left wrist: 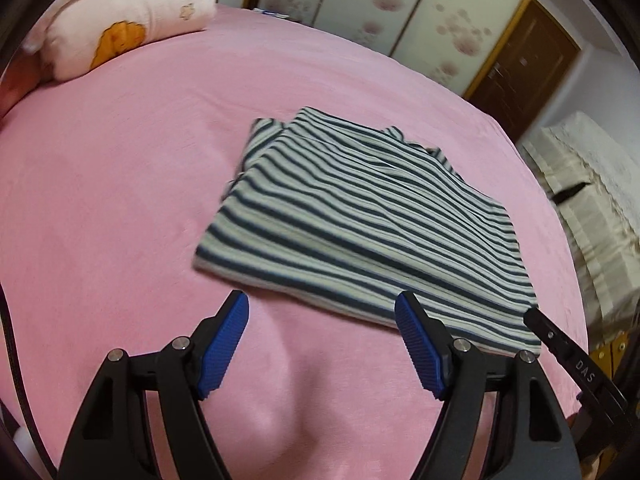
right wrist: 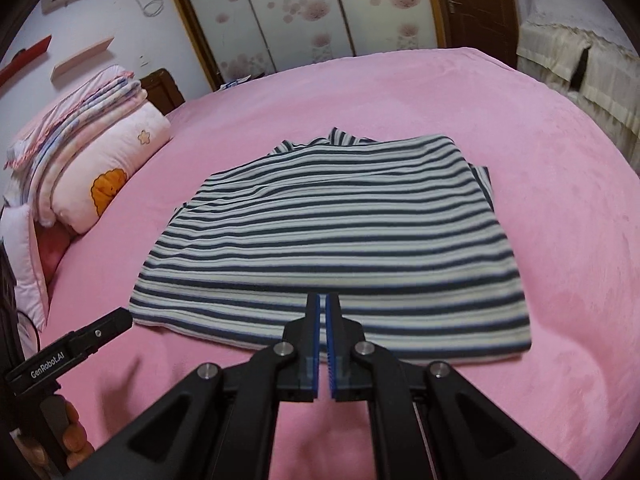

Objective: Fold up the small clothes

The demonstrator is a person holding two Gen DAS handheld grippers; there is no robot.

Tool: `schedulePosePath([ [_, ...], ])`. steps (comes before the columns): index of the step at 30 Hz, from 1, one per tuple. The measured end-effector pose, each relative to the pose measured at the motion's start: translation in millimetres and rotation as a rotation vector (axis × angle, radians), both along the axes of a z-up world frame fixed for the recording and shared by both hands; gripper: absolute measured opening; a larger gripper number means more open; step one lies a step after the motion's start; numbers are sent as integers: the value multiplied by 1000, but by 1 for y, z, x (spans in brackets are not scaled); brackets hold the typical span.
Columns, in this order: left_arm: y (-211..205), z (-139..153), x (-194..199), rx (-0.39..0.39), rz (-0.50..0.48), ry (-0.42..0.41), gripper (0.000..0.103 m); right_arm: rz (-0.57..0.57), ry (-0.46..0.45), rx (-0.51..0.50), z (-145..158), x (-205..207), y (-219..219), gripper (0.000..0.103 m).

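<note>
Striped shirt [right wrist: 328, 236] lying folded flat on bed [right wrist: 520, 120]; left tool [left wrist: 322, 332] spread apart, empty; right tool [right wrist: 323, 308] pressed together, gripping nothing, probably between folds.

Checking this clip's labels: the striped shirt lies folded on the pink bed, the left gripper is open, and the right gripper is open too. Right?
Not quite. The right gripper is shut, its blue pads together with nothing between them, as the right wrist view shows. The striped shirt does lie folded on the pink bed, and the left gripper is open.

L gripper [left wrist: 322, 312] fingers apart, empty; R gripper [right wrist: 323, 300] fingers closed, empty.
</note>
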State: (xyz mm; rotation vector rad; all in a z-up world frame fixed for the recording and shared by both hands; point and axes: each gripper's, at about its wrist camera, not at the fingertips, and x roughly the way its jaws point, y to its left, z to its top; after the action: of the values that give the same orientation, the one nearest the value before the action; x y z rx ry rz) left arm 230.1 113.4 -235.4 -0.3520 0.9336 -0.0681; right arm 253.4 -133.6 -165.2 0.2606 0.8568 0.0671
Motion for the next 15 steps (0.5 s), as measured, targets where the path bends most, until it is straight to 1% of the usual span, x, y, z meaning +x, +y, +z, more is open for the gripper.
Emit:
schedulePosePath([
  [4, 5, -6, -7, 12, 33, -6, 74, -12, -7, 6, -2, -7, 3, 3],
  [9, 12, -20, -8, -17, 57, 31, 77, 17, -8, 2, -7, -17, 10, 3],
  [12, 19, -31, -5, -65, 86, 53, 77, 32, -10, -2, -9, -18, 17, 3],
  [15, 25, -47, 1, -144, 100, 87, 77, 54, -24, -15, -8, -16, 25, 3],
])
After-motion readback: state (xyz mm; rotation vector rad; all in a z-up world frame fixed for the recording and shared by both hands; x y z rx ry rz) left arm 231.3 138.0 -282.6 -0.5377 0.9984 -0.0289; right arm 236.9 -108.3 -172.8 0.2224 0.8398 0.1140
